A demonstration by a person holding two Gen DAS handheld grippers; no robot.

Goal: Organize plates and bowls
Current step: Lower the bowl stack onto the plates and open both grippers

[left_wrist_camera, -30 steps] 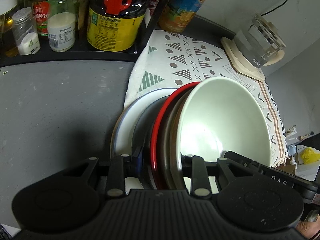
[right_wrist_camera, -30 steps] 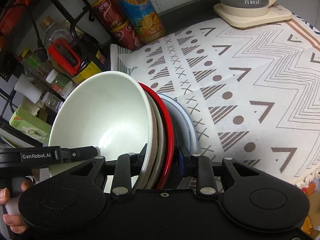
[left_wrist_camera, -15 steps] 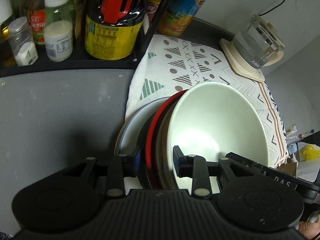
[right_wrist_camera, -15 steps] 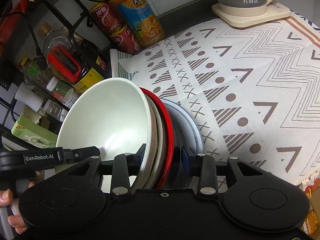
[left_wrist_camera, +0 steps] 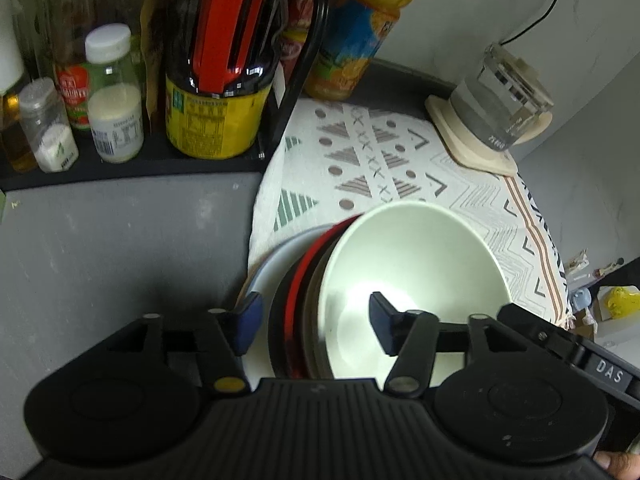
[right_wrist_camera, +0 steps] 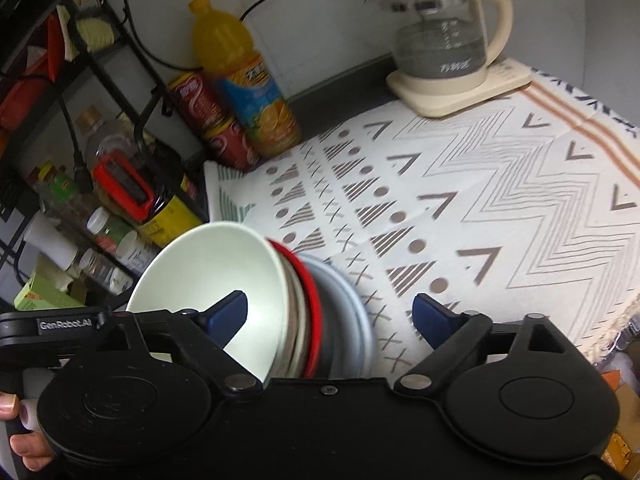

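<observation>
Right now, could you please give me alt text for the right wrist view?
The open right gripper straddles a stack of dishes topped by a white bowl on a patterned cloth. A kettle stands behind.

The left gripper [left_wrist_camera: 314,328] has its jaws spread wide, the blue-padded fingertips [left_wrist_camera: 248,320] well apart and gripping nothing. Its black body fills the lower part of the left wrist view, level and pointing forward. At that view's lower right corner a bit of a hand [left_wrist_camera: 616,462] shows, on the handle of the other tool.

The right gripper [right_wrist_camera: 330,320] is likewise spread wide, its blue fingertips [right_wrist_camera: 228,314] far from each other. In the right wrist view a hand [right_wrist_camera: 24,432] shows at the lower left edge, fingers curled around a handle.
</observation>
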